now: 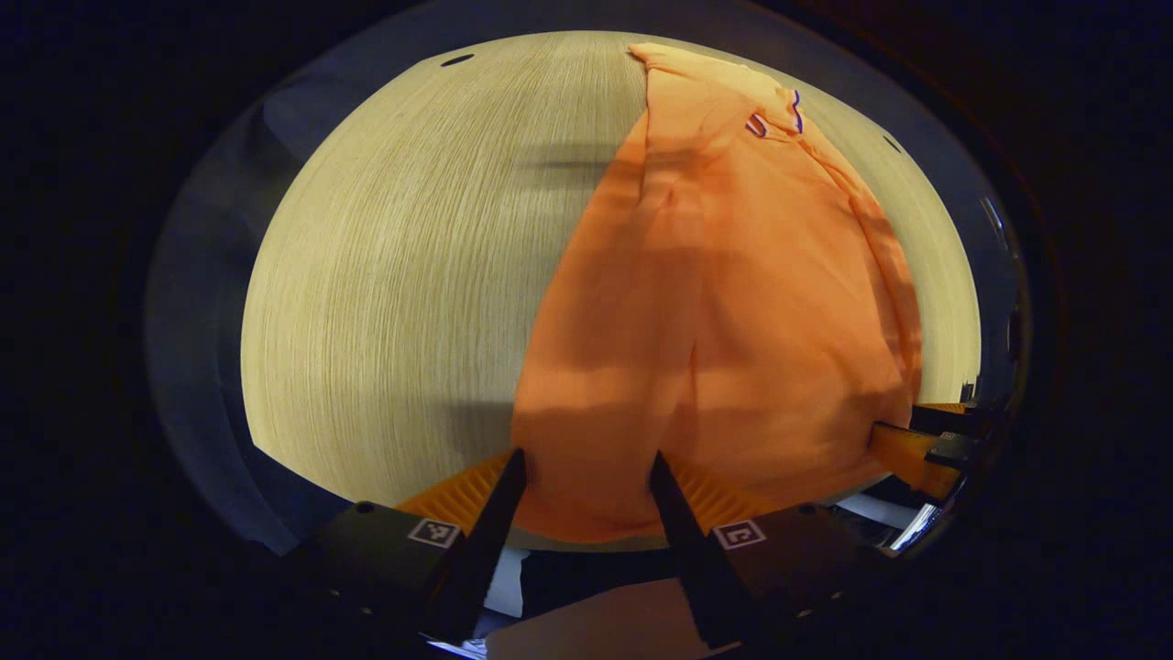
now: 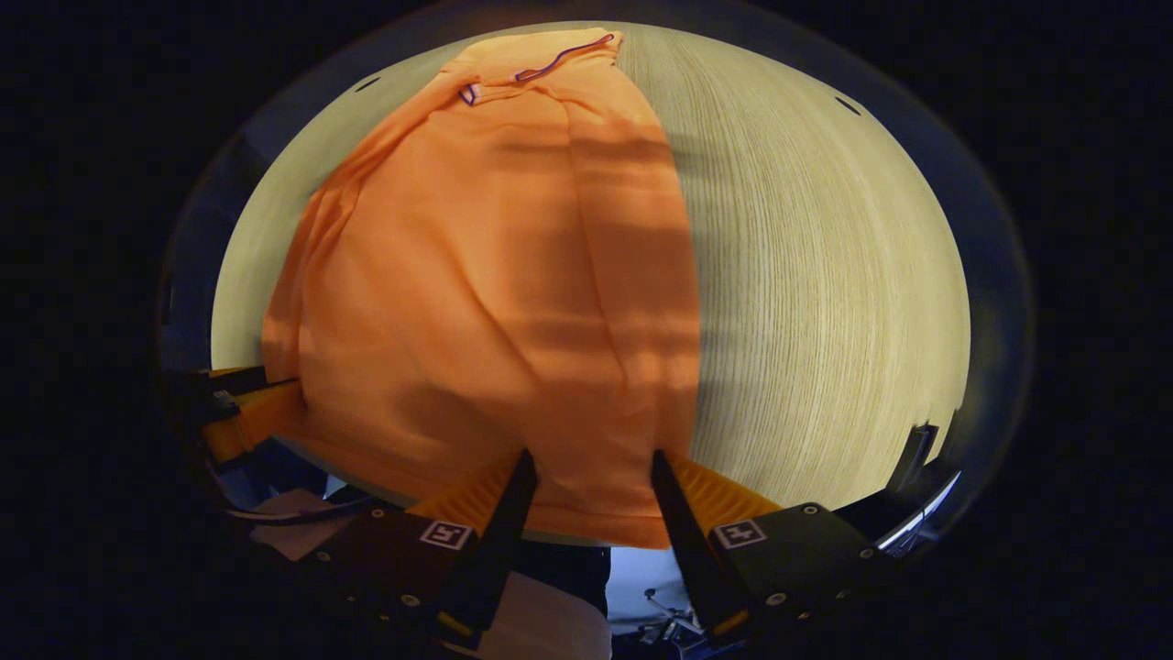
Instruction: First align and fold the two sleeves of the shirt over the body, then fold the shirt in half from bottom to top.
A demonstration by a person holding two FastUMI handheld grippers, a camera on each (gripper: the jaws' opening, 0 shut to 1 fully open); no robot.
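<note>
Both the left gripper (image 1: 586, 477) and right gripper (image 2: 586, 475) have jaws apart over the shirt (image 1: 715, 302) hem at the worktop (image 1: 403, 275) near edge; an uneven pinch would likely skew the fold.

Shirt (image 1: 724, 302) hem overhangs the table (image 1: 403, 275) edge — underside hidden.

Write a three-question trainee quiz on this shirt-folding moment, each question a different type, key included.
1. True or false: both sleeves already lie folded over the shirt body.
2. The left hand-held gripper sits at which shirt edge? A collar, B bottom hem, C shoulder.
3. Fill in: the right hand-held gripper is ____, its fingers straddling the hem.

Key: 1 true; 2 B; 3 open.
</note>
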